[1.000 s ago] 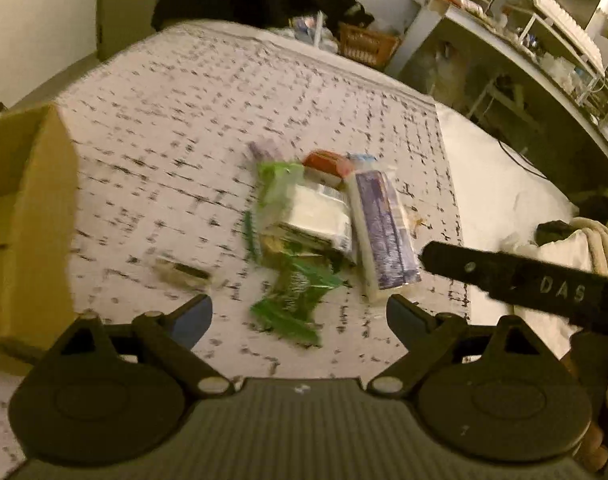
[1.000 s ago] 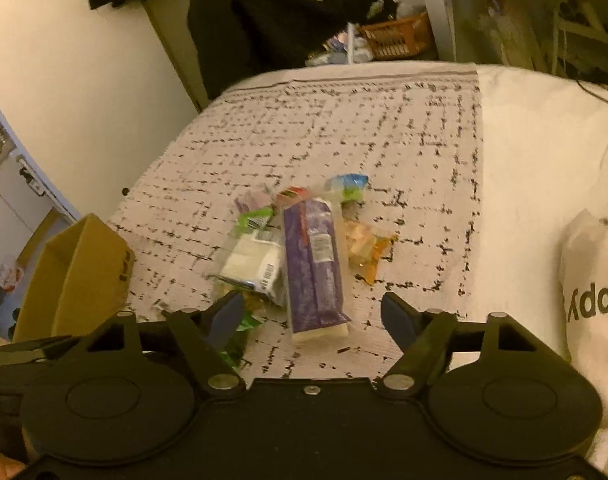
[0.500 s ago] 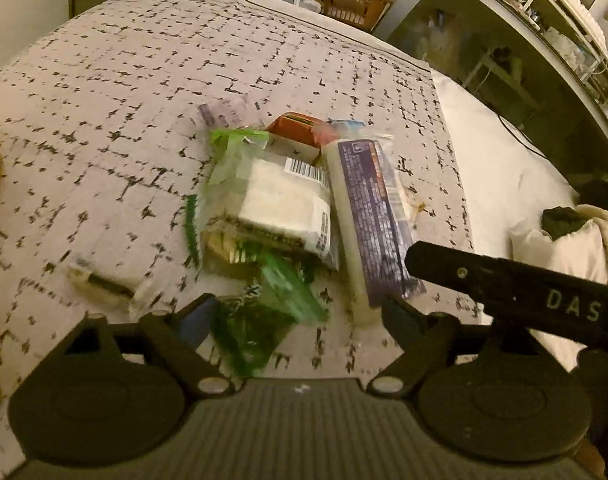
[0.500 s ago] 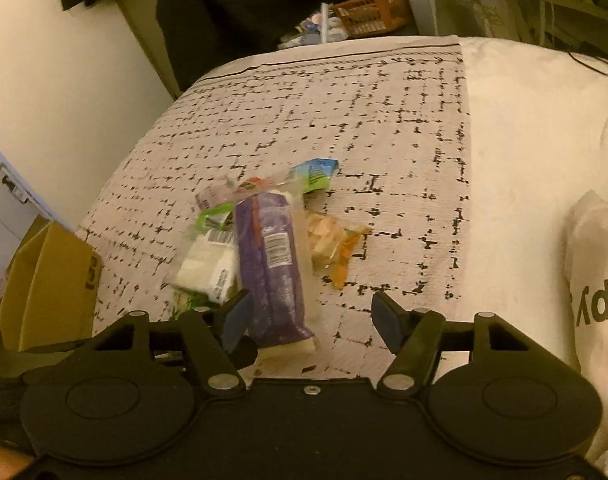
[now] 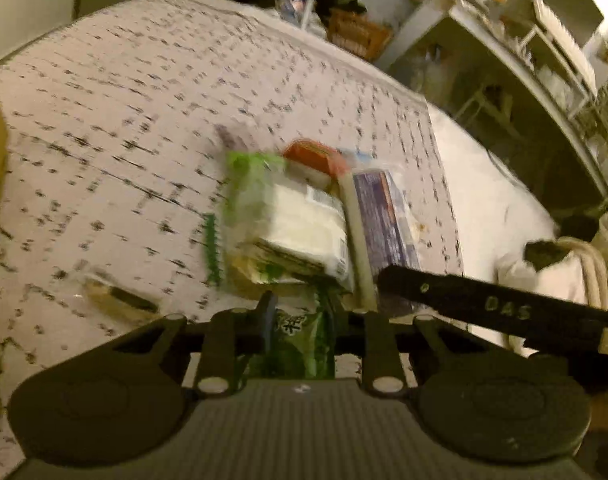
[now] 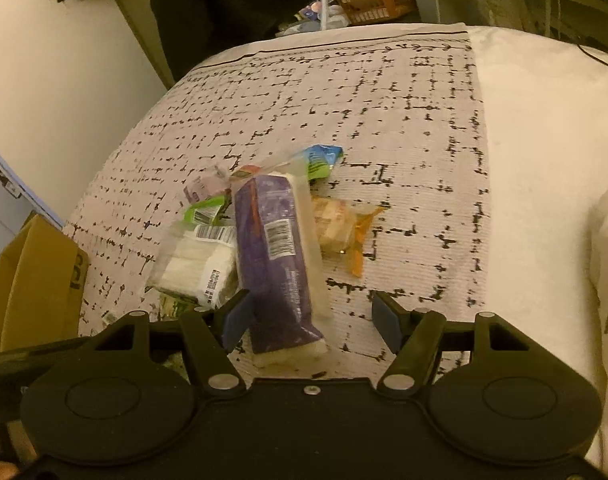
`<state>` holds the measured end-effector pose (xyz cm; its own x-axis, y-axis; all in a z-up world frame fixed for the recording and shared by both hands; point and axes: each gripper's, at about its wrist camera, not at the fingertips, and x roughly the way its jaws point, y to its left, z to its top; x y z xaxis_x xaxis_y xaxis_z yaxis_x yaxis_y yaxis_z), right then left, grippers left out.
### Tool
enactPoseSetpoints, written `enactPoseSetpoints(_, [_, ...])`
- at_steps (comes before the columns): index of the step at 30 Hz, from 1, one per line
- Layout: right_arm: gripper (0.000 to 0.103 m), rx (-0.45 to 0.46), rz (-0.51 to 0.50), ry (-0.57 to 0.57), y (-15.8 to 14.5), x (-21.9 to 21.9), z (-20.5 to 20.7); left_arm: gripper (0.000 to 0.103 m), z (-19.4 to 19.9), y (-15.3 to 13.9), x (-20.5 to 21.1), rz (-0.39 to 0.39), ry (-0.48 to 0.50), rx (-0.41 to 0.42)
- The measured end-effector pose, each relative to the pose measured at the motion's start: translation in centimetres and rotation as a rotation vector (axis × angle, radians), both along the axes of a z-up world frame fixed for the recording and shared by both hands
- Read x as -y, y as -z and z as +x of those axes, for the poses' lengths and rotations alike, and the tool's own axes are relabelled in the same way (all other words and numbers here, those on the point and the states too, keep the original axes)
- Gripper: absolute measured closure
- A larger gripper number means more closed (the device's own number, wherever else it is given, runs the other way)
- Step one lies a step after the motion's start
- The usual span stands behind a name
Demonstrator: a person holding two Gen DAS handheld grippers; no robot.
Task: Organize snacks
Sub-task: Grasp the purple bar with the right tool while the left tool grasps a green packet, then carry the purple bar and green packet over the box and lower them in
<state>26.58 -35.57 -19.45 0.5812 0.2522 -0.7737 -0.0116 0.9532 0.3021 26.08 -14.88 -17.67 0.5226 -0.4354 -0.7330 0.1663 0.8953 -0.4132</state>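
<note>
Picking the first snack out of the pile on the bed (image 6: 383,92), by the look of things. Left gripper (image 5: 300,312) clamped with fingers (image 5: 267,312) pinching the green wrapped snack (image 5: 300,332) at the near edge of the heap; wrapper crumpled between the pads. Right gripper (image 6: 309,314) with fingers (image 6: 236,314) spread, straddling the near end of the long purple packet (image 6: 276,256), pads not pressing on it.

Next move, likely: lifting the green snack clear without dragging the clear bag of white wafers (image 5: 300,228) lying partly over it, then carrying it toward the cardboard box (image 6: 36,280) to the left. Slippery film, so a gentle pull advised. For the right hand, closing on the purple packet only once centred.

Seen only from the left wrist: the pinch itself, an orange-lidded item (image 5: 311,156) behind the wafers, and a small dark-and-gold bar (image 5: 120,298) lying apart on the blanket. Much motion blur there.

Seen only from the right wrist: a blue-green sachet (image 6: 319,160) at the far end of the pile, an orange-trimmed cracker pack (image 6: 339,228) just beside the purple packet, and the box's open top.
</note>
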Motion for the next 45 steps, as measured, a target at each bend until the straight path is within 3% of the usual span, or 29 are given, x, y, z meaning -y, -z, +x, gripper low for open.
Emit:
enactPoseSetpoints(6, [0.037,0.01,-0.031,-0.006,0.2,-1.2,0.5,0.08,-0.6,-1.4,-1.6,-0.008,-0.038,0.024])
enactPoseSetpoints(13, [0.035,0.022,-0.137,-0.052,0.4,-3.4,1.1,0.08,-1.4,-3.2,-2.9,0.004,-0.078,0.058])
enactPoseSetpoints(14, [0.038,0.022,-0.161,-0.057,0.5,-3.8,1.1,0.08,-1.5,-3.5,-3.2,0.003,-0.086,0.062])
enactPoseSetpoints(16, [0.062,0.02,-0.19,-0.045,0.4,-4.0,0.9,0.08,-1.8,-4.0,-3.5,0.005,-0.096,0.07])
enactPoseSetpoints(24, [0.067,0.03,-0.136,-0.017,-1.4,-3.7,-0.8,0.08,-3.0,-6.2,-5.3,-0.022,-0.138,0.117])
enactPoseSetpoints(32, [0.067,0.092,-0.044,-0.001,-5.4,-4.0,-2.5,0.08,-4.2,-8.4,-7.3,-0.021,-0.176,0.157])
enactPoseSetpoints(45, [0.067,0.189,0.032,-0.129,-10.7,-10.1,-4.5,0.08,-8.0,-13.5,-11.5,0.011,-0.25,0.257])
